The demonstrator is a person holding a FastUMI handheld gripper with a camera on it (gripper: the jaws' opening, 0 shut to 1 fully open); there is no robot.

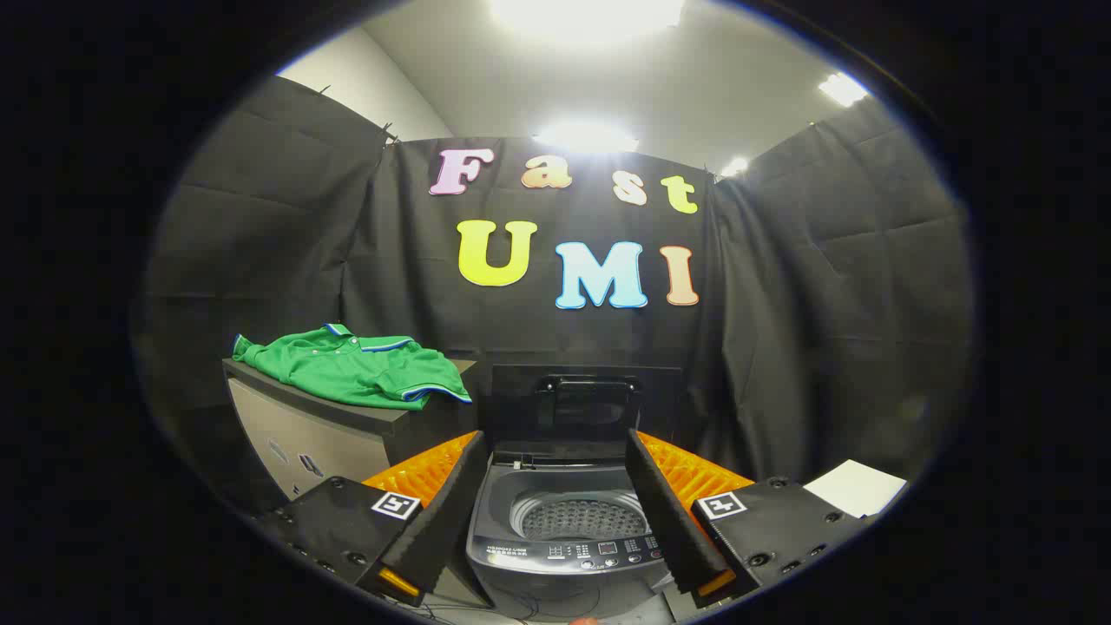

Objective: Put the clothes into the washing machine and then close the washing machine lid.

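A green polo shirt point(356, 367) with blue-white trim lies crumpled on top of a low cabinet point(304, 434), beyond and to the left of my left finger. A grey top-loading washing machine point(564, 542) stands straight ahead between my fingers. Its dark lid point(586, 404) is raised upright at the back, and the perforated drum point(583, 519) looks bare inside. My gripper point(555, 512) is open, fingers spread wide to either side of the machine's opening, with nothing between them.
Black cloth walls close the booth on three sides. A white sheet point(855, 486) lies beyond the right finger. The machine's control panel point(577, 551) faces me at its front edge.
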